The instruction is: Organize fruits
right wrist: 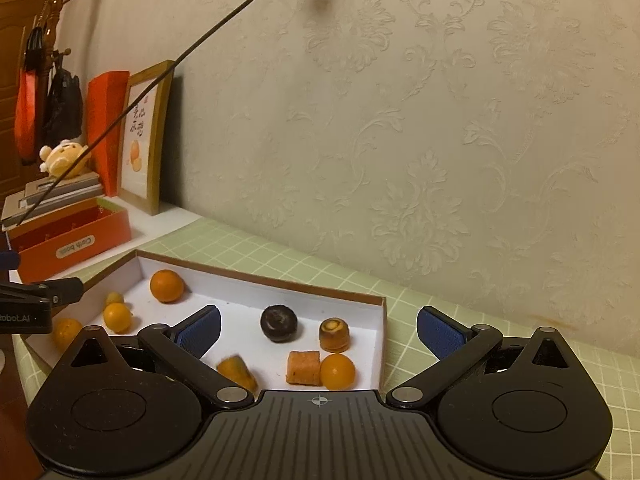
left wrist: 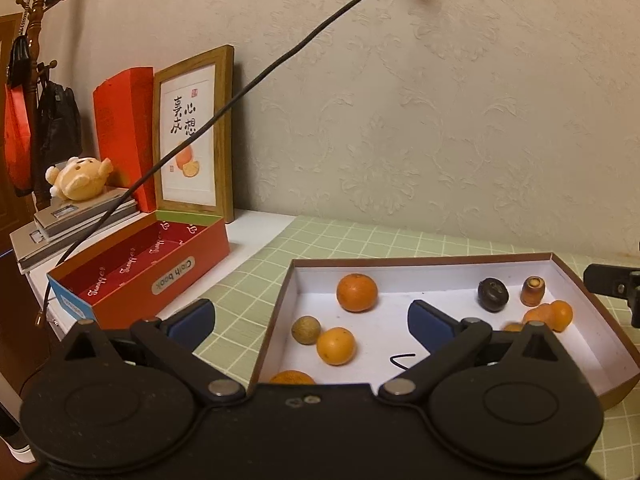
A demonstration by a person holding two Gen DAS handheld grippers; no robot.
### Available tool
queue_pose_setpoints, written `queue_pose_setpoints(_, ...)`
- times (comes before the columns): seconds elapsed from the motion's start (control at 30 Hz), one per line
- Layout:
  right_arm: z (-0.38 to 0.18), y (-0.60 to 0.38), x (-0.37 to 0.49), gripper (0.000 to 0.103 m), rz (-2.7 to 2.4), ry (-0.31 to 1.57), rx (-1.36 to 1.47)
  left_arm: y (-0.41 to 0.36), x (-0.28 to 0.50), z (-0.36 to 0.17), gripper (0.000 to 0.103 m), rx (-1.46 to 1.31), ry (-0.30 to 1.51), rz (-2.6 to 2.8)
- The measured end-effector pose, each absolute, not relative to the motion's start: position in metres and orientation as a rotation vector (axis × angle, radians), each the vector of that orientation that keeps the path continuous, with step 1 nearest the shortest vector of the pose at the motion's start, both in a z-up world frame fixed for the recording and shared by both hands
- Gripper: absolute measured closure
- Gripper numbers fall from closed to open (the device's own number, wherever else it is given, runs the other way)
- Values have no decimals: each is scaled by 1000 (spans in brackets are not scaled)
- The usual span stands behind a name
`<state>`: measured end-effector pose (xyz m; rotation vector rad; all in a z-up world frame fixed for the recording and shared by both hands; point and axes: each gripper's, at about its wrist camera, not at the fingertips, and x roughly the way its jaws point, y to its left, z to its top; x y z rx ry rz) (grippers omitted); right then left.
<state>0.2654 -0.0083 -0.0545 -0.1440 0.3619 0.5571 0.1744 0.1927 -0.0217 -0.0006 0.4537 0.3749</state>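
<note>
A shallow white-lined box lid (left wrist: 440,258) (right wrist: 260,278) lies on the green checked cloth. In it lie several oranges, among them a large one (left wrist: 357,292) (right wrist: 167,286) and a smaller one (left wrist: 335,346) (right wrist: 117,317), a tan round fruit (left wrist: 306,330), a dark round fruit (left wrist: 493,294) (right wrist: 279,323) and carrot pieces (left wrist: 534,291) (right wrist: 334,334). My left gripper (left wrist: 310,320) is open and empty above the lid's left side. My right gripper (right wrist: 319,330) is open and empty above the lid's near right part.
An open red box (left wrist: 144,268) (right wrist: 72,240) stands to the left of the lid. Behind it are a framed picture (left wrist: 194,136), a red carton (left wrist: 124,128), a plush toy (left wrist: 80,178) on stacked books. A black cable (left wrist: 256,80) crosses overhead. The wall is close behind.
</note>
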Motion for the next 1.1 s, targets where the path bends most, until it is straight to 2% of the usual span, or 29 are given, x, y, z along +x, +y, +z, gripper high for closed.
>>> queue_pose_setpoints(0.77,-47,-15,259,0,567,389,-112,193,175,-21,6,-17,489,374)
queue_pose_setpoints(1.1,-5,-44,226,0,584,358,-76,154,136,26,6,60,417,347)
